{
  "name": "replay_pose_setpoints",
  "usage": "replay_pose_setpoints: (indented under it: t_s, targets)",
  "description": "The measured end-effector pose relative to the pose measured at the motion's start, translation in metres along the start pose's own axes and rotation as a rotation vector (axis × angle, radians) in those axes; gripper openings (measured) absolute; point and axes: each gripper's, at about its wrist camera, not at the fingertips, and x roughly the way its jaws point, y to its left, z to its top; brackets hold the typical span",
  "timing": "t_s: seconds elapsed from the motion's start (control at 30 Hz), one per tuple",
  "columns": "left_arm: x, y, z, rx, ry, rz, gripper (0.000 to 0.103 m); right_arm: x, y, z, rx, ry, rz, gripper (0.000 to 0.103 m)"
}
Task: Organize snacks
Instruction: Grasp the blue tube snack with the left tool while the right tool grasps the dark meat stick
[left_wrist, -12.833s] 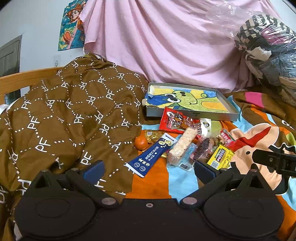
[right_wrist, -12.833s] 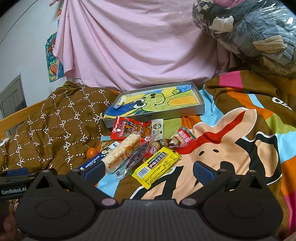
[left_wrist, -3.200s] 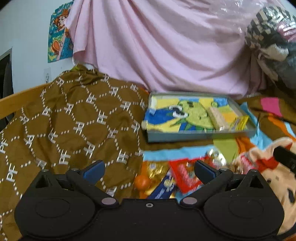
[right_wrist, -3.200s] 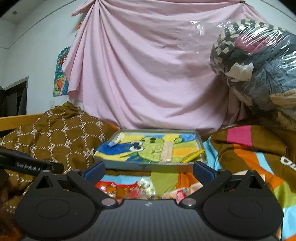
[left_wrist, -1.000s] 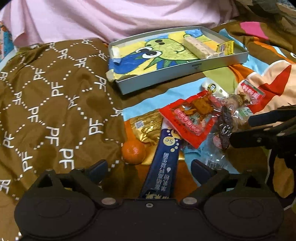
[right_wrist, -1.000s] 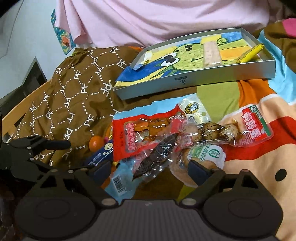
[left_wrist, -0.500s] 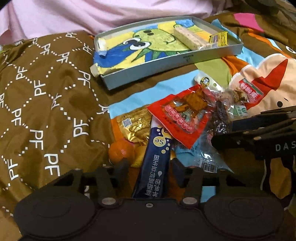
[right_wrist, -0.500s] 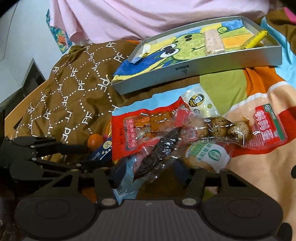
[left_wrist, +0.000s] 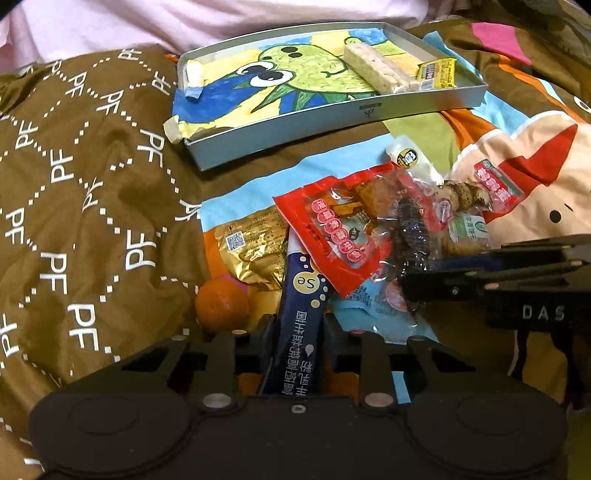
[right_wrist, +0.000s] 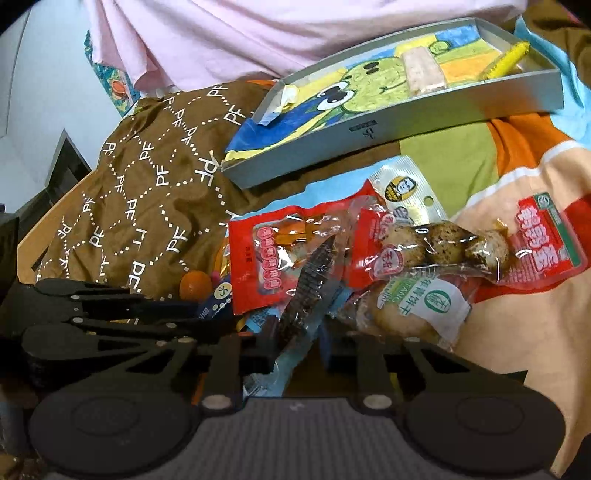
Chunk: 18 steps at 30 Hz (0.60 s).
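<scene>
A pile of snack packets lies on the bedspread in front of a grey tray (left_wrist: 332, 118) with a green cartoon lining. The tray holds a rice bar (left_wrist: 376, 72) and a yellow packet (left_wrist: 437, 74). My left gripper (left_wrist: 299, 325) is closing, and its pads press both sides of the long blue stick packet (left_wrist: 301, 295). My right gripper (right_wrist: 299, 332) is closing too, with its fingers against the clear packet of dark snack (right_wrist: 306, 288). From the left wrist, the right gripper (left_wrist: 443, 277) reaches in from the right.
Around the held packets lie a red packet (left_wrist: 340, 229), a gold packet (left_wrist: 255, 247), an orange (left_wrist: 221, 306), a quail egg packet (right_wrist: 450, 247) and a green-labelled biscuit (right_wrist: 417, 306). A brown patterned quilt (left_wrist: 92, 184) rises on the left.
Both pairs of jaws have come in from wide open, the left onto the blue stick packet and the right onto the dark snack packet. Neither hand has shifted much.
</scene>
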Motion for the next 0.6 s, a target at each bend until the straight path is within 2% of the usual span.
replay_pose_setpoints:
  t_s: [0.07,0.27,0.4,0.6]
  targets:
    - [0.0,-0.002,0.001,-0.02,0.008,0.007,0.029,0.0,0.002,0.0,0.001,0.001,0.017,0.021]
    - [0.001,-0.003,0.004,-0.123,0.047,0.011,0.026,0.002,0.003,-0.001,0.011,0.024,0.055,0.021]
    - [0.001,-0.002,0.006,-0.184,0.068,0.019,0.025,0.0,0.006,-0.002,0.003,0.017,0.036,0.02]
    - [-0.005,-0.001,0.011,-0.237,0.093,0.051,0.023,-0.009,0.026,-0.005,-0.109,-0.017,-0.005,0.009]
